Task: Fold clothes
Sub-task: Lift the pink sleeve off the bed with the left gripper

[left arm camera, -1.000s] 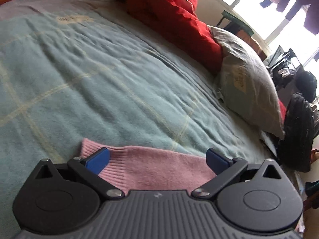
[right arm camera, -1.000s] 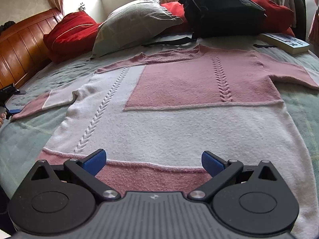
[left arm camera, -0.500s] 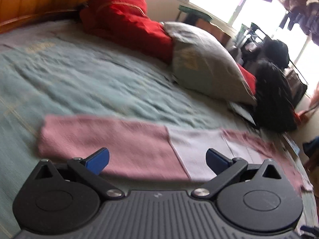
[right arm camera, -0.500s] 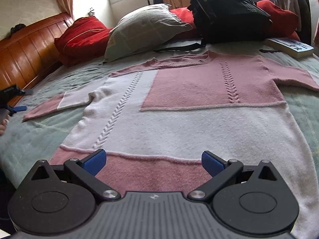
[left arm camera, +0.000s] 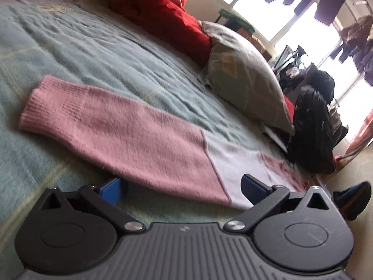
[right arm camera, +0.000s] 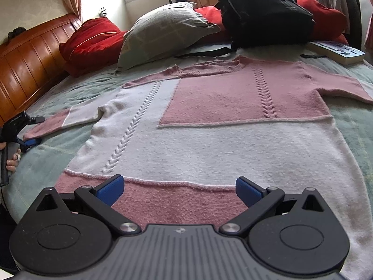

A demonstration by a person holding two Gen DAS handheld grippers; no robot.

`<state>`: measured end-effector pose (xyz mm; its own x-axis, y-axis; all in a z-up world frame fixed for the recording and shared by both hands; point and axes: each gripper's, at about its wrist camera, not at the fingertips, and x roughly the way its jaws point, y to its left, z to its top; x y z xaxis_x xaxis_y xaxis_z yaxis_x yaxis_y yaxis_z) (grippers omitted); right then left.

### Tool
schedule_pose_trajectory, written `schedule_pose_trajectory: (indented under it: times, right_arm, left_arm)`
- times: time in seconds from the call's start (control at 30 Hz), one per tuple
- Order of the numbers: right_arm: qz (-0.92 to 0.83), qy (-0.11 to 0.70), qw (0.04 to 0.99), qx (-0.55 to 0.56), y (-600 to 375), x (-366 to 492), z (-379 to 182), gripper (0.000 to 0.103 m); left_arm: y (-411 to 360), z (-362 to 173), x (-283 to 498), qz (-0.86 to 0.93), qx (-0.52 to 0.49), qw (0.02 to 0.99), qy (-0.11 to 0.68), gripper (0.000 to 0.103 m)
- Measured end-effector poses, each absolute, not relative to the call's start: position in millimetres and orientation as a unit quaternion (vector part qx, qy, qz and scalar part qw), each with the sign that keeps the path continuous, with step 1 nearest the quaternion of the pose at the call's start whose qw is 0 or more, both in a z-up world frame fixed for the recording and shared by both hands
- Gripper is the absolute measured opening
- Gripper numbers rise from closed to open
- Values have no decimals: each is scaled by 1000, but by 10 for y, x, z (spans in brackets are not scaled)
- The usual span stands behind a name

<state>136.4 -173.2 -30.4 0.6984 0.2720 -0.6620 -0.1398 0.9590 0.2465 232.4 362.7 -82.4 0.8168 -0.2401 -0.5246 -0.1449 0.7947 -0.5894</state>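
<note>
Both grippers gape wide, holding nothing: left gripper [left arm camera: 179, 187] nearest the sweater [right arm camera: 209, 126]'s sleeve [left arm camera: 116, 126], stretched lengthwise leftward; right gripper [right arm camera: 179, 190] at the near hem.

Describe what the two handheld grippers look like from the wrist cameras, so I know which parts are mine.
Both match: the left gripper and right gripper have a ribbed dark-grey body with a small centre logo, two round black discs, black linkage arms on silver pivot screws, and ribbed blue pads. The right wrist view also shows the left gripper's grey handle. No cables or sleeves show.
</note>
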Motion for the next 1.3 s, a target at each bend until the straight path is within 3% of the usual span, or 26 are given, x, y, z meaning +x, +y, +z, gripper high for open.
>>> schedule_pose_trajectory:
  times: [0.73, 0.93, 1.3]
  right_arm:
    - [139, 373, 915, 68, -1577, 1444, -352, 103]
    - [157, 365, 916, 59, -1576, 1377, -292, 103]
    - [191, 377, 906, 18, -1515, 1238, -217, 103]
  left_arm:
    - [3446, -803, 2739, 39, -337, 909, 244, 102]
    - [3608, -708, 2751, 41, -410, 884, 221, 102]
    - [3276, -298, 2822, 20, -364, 908, 207, 102]
